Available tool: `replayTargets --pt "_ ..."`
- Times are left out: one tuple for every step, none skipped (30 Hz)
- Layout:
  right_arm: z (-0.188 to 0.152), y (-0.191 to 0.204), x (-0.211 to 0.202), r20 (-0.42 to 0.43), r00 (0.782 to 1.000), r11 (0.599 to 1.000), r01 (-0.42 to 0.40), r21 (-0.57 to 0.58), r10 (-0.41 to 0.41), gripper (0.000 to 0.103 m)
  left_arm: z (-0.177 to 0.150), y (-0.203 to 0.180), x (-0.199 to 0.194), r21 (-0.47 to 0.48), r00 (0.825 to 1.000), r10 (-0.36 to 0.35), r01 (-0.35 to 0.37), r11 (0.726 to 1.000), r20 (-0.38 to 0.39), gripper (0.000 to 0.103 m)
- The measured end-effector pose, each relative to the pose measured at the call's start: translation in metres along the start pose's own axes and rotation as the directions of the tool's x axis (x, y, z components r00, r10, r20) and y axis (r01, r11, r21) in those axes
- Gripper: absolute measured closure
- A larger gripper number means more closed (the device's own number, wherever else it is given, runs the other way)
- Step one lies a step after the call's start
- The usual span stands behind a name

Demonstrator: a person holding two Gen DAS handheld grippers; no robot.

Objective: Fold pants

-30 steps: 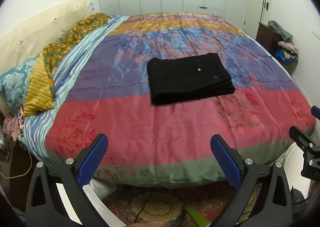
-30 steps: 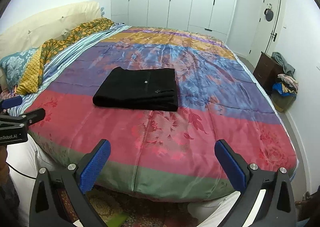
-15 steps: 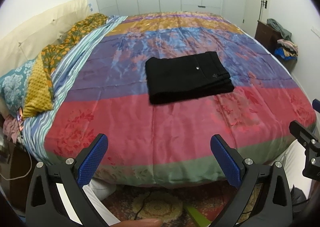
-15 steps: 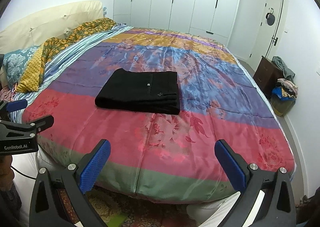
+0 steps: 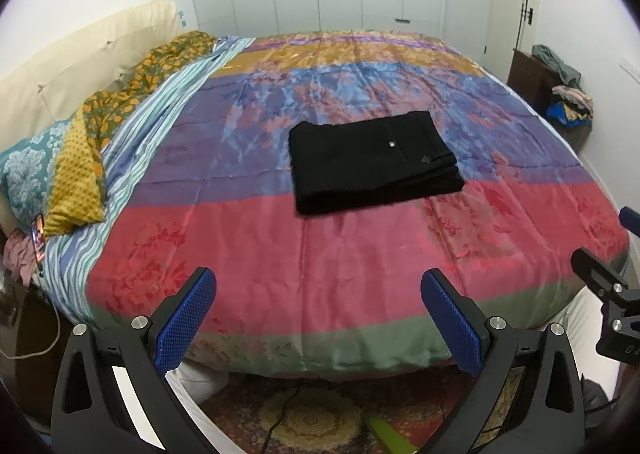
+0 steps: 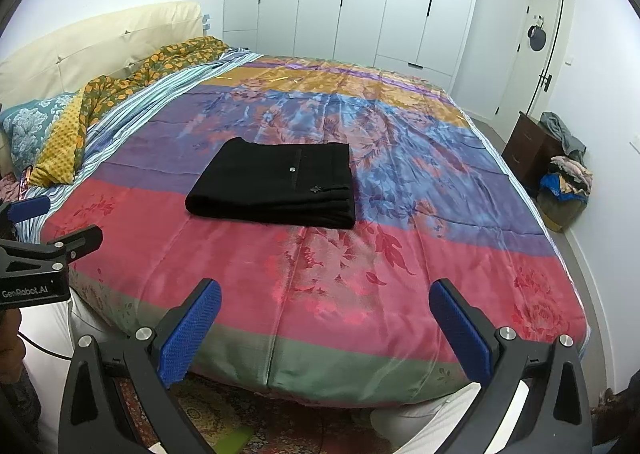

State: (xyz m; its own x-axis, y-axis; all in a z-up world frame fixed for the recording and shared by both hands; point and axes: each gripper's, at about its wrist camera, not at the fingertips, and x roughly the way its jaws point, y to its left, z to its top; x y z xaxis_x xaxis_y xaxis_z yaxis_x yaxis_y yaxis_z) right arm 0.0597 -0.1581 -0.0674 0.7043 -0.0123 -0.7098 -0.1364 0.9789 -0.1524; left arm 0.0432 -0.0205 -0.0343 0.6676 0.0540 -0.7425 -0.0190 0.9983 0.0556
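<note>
Well back off the bedspread [image 5: 320, 254] edge, left gripper [image 5: 318, 318] and right gripper [image 6: 326, 328] gape, pants [image 5: 372, 162] folded

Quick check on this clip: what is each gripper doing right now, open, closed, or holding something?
Left gripper: open, holding nothing.
Right gripper: open, holding nothing.
The folded black pants lie on the bed, apart from both.

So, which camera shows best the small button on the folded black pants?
The right wrist view: the button is larger and sharper there, on top of the folded black pants, near a small emblem. The left wrist view shows the button too, but smaller and less distinct.
</note>
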Motion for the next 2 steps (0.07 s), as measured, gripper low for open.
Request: replayTargets --pt "0.0 0.0 0.0001 0.0 1.0 1.0 -0.002 0.001 0.002 0.0 -0.0002 0.0002 -0.0014 0.003 1.0 0.005 -0.005 1.0 0.006 0.001" --pt "-0.0003 0.0003 -0.0001 -0.001 1.0 1.0 -0.003 0.001 0.003 0.0 0.0001 -0.0008 -0.0028 0.007 1.0 0.014 -0.014 1.0 0.014 0.001"
